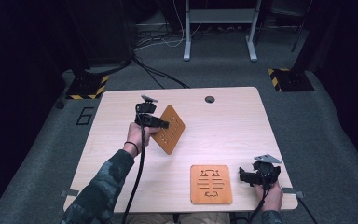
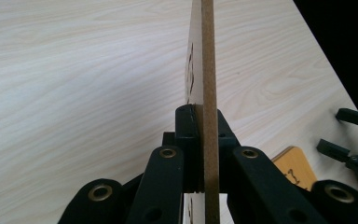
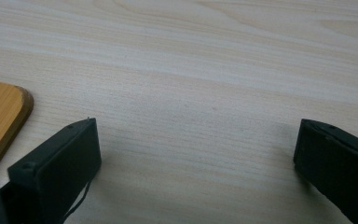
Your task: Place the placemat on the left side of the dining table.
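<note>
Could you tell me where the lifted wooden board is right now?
In the high view the lifted board is left of centre, clamped in the left tongs, up-left of the flat board.

- Two wooden boards are showing: held board [image 1: 170, 129] is hanging tilted in a gripper, flat board [image 1: 210, 184] is lying on the table.
- Two grippers are showing: left gripper [image 1: 161, 124], right gripper [image 1: 245, 176].
- One table [image 1: 223, 126] is standing here.
- Two striped floor plates are sitting beyond it: left plate [image 1: 87, 87], right plate [image 1: 290, 79].
</note>
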Available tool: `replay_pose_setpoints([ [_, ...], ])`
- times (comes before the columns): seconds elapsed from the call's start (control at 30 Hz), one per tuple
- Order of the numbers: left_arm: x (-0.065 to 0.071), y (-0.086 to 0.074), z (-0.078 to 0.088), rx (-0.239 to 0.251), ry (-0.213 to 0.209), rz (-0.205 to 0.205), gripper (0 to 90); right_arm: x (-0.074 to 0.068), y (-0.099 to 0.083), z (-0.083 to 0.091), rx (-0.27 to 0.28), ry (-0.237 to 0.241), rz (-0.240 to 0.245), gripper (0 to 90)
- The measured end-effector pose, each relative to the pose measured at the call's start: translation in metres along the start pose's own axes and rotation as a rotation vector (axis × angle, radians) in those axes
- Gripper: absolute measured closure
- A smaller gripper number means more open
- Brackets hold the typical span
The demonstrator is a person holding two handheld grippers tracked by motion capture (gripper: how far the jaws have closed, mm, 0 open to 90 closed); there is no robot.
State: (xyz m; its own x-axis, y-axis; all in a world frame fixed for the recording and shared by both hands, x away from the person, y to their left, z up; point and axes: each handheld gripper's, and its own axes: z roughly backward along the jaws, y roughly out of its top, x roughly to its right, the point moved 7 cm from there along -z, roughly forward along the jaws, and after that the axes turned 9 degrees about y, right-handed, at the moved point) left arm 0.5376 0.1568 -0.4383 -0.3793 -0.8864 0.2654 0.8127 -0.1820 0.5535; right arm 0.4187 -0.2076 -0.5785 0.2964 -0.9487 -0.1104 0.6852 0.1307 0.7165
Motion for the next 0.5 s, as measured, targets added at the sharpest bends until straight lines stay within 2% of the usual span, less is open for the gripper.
replay_pose_setpoints([
  [0.2,-0.025,-0.003,0.01,0.02,0.023,0.049,86.2,0.0,0.0,0.0,0.004,-0.001,-0.001,0.0],
  [0.5,-0.053,-0.011,0.023,0.032,0.058,0.108,86.2,0.0,0.0,0.0,0.005,-0.001,-0.001,0.0],
])
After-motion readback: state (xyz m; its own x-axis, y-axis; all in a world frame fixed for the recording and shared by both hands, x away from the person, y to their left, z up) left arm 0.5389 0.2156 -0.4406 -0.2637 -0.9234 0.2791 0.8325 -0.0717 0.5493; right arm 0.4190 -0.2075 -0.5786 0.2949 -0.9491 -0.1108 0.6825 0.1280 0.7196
